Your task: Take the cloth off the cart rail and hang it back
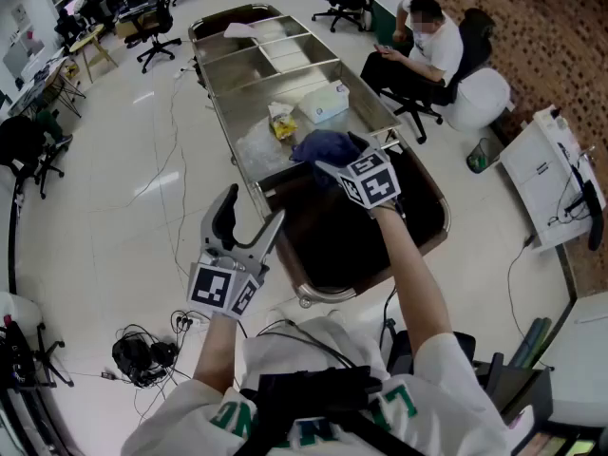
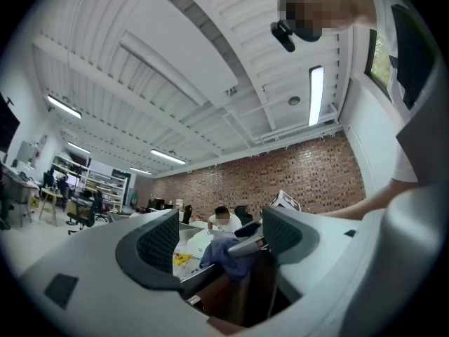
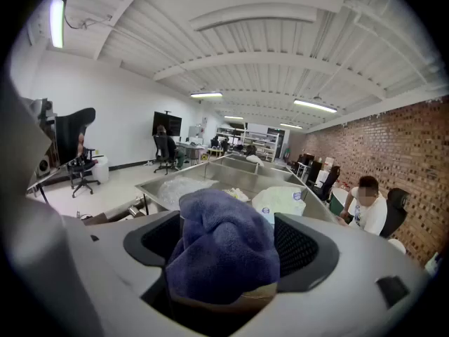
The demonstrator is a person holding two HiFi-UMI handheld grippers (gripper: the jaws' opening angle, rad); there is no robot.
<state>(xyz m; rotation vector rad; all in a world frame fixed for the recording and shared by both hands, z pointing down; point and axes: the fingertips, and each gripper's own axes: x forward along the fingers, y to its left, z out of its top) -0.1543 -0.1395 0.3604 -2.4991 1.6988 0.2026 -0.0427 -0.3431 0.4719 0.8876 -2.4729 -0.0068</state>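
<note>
A dark blue cloth (image 1: pixel 321 146) lies bunched over the rail of the steel cart (image 1: pixel 245 112), between the flat tray part and the dark bin. My right gripper (image 1: pixel 344 155) reaches over it. In the right gripper view the cloth (image 3: pixel 219 248) fills the gap between the jaws of that gripper (image 3: pixel 230 239), which stand wide apart at its sides and do not squeeze it. My left gripper (image 1: pixel 249 218) is raised left of the cart's near end, open with nothing between its pads (image 2: pixel 158 241). From there the cloth (image 2: pixel 223 257) shows ahead under the other gripper's finger.
A white bag (image 1: pixel 325 103), a yellow packet (image 1: pixel 281 122) and clear plastic lie in the cart's tray. A person (image 1: pixel 429 46) sits on a chair at the far right. Cables and a black device (image 1: pixel 142 354) lie on the floor at left. White equipment (image 1: pixel 551 174) stands at right.
</note>
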